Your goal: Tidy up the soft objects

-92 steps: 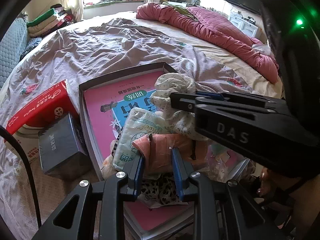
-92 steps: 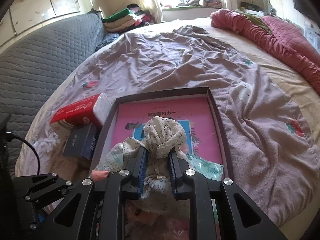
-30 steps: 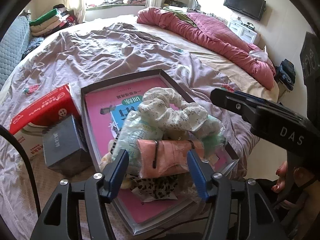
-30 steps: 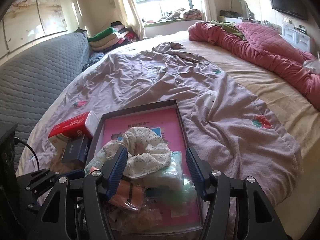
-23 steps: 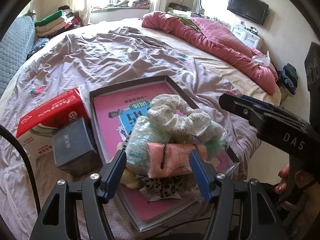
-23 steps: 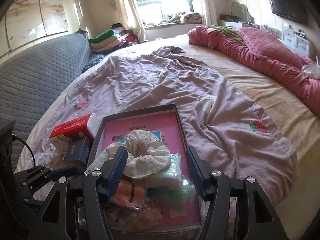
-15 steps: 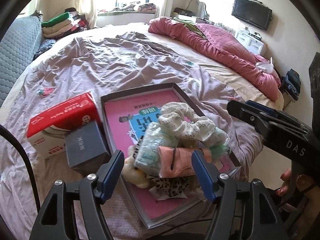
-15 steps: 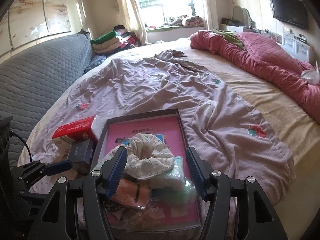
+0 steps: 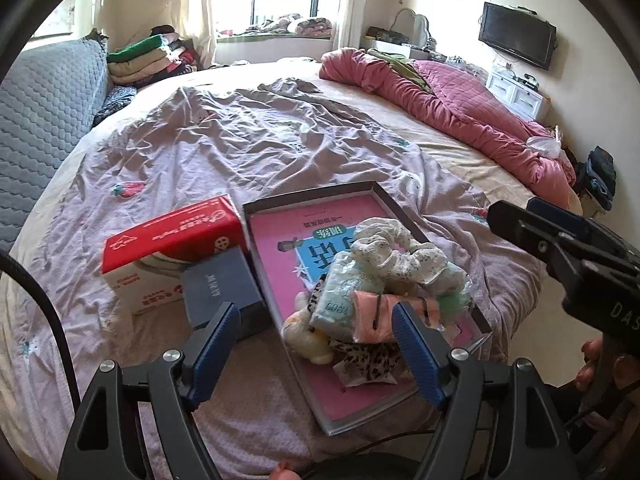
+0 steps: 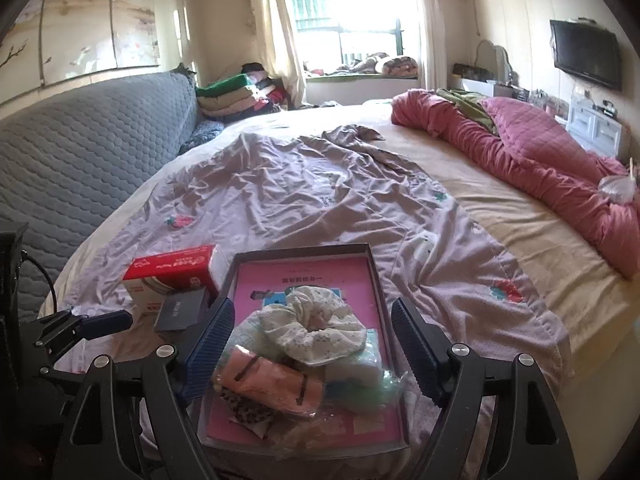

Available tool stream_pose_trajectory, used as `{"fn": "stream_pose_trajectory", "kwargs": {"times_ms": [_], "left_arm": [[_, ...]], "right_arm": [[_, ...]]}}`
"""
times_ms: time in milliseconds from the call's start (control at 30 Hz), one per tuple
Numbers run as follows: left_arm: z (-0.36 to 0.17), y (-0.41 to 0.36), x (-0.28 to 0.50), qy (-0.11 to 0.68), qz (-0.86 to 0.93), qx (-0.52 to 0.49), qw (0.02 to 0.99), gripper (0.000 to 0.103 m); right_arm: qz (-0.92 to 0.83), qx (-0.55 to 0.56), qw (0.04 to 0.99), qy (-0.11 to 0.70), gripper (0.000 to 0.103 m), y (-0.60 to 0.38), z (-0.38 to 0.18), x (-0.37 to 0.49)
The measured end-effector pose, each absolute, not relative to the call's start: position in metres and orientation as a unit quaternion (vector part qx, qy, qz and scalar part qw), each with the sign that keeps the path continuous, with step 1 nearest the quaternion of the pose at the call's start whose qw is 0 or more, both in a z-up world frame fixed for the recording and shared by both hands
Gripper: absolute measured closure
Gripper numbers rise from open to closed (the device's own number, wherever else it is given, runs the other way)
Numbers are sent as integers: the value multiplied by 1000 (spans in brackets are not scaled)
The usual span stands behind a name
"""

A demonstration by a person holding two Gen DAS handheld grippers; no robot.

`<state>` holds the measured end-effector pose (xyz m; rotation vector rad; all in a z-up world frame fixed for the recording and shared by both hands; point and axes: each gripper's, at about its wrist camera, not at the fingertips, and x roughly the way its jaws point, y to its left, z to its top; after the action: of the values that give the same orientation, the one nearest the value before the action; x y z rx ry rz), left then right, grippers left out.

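Both the left gripper and right gripper hang with jaws spread wide, holding nothing. The soft pile sits heaped at the near end of the tray on the bed, scrunchie on top. A red box lies just left of the tray.

Soft items piled in tray, boxes left.

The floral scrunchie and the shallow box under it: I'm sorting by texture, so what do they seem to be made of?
The floral scrunchie looks like thin matte woven fabric, judging by its gathered ruffles and small print. The shallow box seems to be stiff cardboard: straight dark walls, sharp corners, with a smooth pink printed sheet as its floor.
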<state>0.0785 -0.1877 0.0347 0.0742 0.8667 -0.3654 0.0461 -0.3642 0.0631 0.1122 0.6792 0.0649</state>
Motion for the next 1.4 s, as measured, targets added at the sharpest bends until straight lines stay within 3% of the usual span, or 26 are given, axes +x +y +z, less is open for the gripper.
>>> {"fn": "stream_pose_trajectory", "kwargs": {"times_ms": [633, 1400], "left_arm": [[62, -148, 47, 408, -130, 35, 903, 25], [39, -127, 6, 435, -90, 22, 895, 25]], "right_arm": [[40, 69, 949, 304, 21, -336, 96, -3], [31, 58, 945, 319, 21, -301, 65, -54]]}}
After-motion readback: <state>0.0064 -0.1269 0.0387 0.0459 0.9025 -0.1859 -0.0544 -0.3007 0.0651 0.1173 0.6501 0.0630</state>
